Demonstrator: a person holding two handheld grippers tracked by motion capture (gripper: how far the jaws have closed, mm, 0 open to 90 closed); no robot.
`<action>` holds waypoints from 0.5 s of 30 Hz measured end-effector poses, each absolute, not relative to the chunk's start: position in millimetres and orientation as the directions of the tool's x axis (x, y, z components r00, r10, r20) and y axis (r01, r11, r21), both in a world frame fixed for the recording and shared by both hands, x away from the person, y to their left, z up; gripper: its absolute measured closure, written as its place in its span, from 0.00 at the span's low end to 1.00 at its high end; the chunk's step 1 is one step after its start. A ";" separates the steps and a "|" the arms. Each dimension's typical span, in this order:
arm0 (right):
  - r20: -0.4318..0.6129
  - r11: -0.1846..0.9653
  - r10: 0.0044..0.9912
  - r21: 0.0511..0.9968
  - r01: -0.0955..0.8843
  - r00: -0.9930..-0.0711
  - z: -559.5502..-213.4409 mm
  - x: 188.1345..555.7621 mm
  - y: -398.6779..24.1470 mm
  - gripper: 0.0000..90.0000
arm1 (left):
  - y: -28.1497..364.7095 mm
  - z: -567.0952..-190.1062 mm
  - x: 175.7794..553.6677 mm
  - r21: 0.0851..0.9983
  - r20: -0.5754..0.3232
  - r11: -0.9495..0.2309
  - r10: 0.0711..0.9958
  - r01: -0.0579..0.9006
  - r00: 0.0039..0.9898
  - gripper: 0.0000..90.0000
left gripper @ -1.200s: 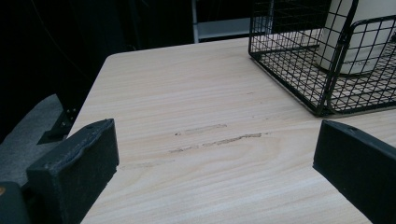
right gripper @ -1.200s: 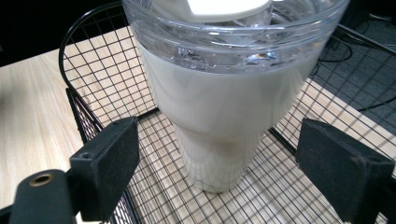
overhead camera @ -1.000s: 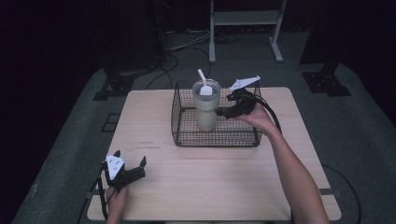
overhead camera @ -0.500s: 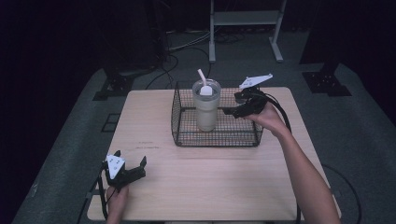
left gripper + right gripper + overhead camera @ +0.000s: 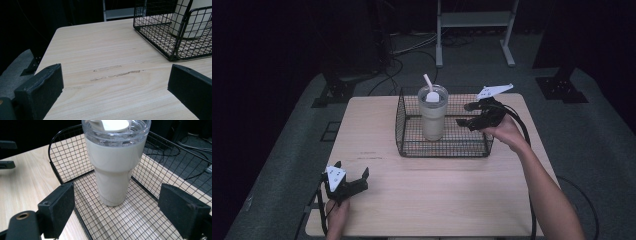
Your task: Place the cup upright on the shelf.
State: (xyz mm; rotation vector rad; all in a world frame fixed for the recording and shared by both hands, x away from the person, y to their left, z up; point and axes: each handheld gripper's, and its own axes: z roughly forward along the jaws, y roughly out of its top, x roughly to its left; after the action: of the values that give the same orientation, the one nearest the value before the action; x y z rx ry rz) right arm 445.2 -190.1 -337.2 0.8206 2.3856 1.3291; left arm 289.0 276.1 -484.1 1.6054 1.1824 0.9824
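Fingers (image 5: 57,207) released, right gripper (image 5: 474,120) hovering at tumbler's (image 5: 432,114) 3 o'clock; possibly risking snagging basket (image 5: 444,148) wire.

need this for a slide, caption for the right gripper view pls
Open right tool faces a cream tumbler standing upright in a black wire basket.

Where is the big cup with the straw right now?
In the high view, the cup stands upright inside the black wire basket at the far middle of the table, just left of the right gripper.
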 end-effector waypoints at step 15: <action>0.018 0.414 0.600 0.848 0.330 -0.800 -337.8 431.6 -202.2 0.15 | 275.9 -484.1 289.1 0.952 0.089 -0.151 0.969 0.267 0.231 0.00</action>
State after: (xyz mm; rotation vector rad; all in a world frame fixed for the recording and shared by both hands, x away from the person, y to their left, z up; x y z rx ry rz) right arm 431.6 -202.2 -337.8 0.8082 2.3847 1.3322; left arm 289.1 275.9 -484.1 1.6050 1.1837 0.9820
